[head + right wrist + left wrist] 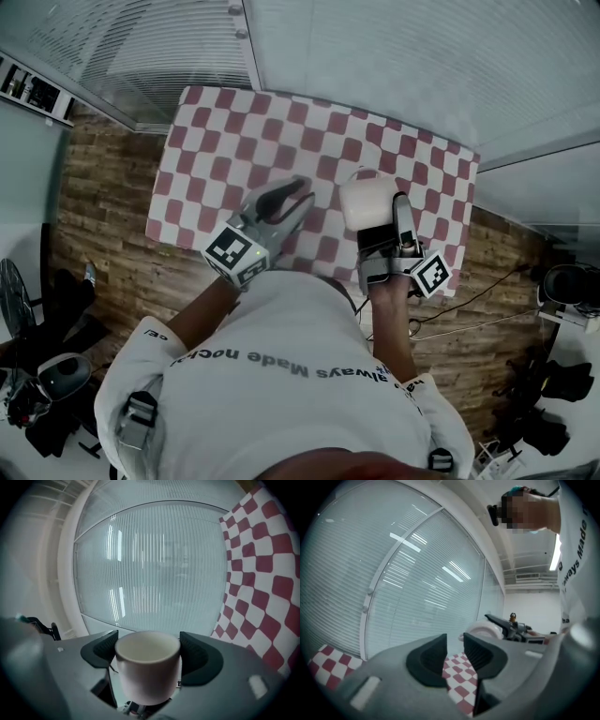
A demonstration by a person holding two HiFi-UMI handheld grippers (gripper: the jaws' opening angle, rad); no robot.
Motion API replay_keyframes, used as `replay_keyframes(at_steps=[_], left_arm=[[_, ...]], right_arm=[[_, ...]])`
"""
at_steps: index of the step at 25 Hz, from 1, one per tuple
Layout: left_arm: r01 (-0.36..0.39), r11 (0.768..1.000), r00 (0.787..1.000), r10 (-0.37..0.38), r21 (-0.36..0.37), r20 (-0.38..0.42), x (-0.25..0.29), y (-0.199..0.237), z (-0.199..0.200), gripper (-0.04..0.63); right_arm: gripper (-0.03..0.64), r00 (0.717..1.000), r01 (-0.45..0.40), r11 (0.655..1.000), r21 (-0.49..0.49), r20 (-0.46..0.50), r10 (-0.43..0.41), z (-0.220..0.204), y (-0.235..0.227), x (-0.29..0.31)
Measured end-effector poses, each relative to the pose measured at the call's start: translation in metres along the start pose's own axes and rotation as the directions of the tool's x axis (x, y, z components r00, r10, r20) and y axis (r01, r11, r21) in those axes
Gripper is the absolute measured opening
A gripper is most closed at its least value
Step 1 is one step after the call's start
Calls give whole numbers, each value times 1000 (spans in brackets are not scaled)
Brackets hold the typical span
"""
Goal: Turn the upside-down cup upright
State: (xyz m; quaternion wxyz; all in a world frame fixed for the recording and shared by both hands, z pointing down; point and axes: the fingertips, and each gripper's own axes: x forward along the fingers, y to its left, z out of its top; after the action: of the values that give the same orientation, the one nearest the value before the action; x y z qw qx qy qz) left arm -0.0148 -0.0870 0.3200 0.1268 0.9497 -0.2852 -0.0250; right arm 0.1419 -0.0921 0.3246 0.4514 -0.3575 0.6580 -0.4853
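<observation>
The cup (147,670) is white, has no visible handle, and sits between the two jaws of the right gripper (386,225). One dark pad bears on each side of its wall, just below the rim, so the jaws stand wide apart and clamp the cup. In the right gripper view the open mouth faces the top of the frame and the empty interior is visible. The checked cloth (262,573) runs down the right edge of that view, so the mouth faces away from it, neither toward nor squarely off the table. In the head view the cup projects forward of the right gripper's jaw tips, over the near right part of the cloth. Contact between cup and cloth cannot be determined.

The left gripper (300,190) is beside the right gripper, on its left, apart from the cup. Its jaws are drawn together, leaving only a narrow slit, and hold nothing. It lies over the cloth with its tips pointing away from the person.

Beyond both grippers stands a glass wall with slatted blinds (417,573).
</observation>
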Motion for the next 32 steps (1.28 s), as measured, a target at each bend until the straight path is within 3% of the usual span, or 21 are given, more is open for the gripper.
replay_keyframes(at_steps=[2,6,11,26,32], left_arm=[[29,999,1000,-29,-13,9,1,-3,1,131],[162,987,987,-162,12,16,8,-27,5,311],[258,965,966,-256,47,-42,28,-52,-9,421],[275,958,961,-270,86,-65,62,-58,-17,443],[272,958,962,-266,93,-66,60,-55,-20,420]], right_arm=[[408,1000,1,1000,-2,-1,-1,0,0,2],[408,1000,-3,1000,-2,-3,3,1,0,5],[408,1000,-7,1000,7,-5,7,1,-1,8],[408,999,-19,999,35,-25,20,-8,-6,14],[409,999,-21,998,66,-34,23,-11,-11,12]])
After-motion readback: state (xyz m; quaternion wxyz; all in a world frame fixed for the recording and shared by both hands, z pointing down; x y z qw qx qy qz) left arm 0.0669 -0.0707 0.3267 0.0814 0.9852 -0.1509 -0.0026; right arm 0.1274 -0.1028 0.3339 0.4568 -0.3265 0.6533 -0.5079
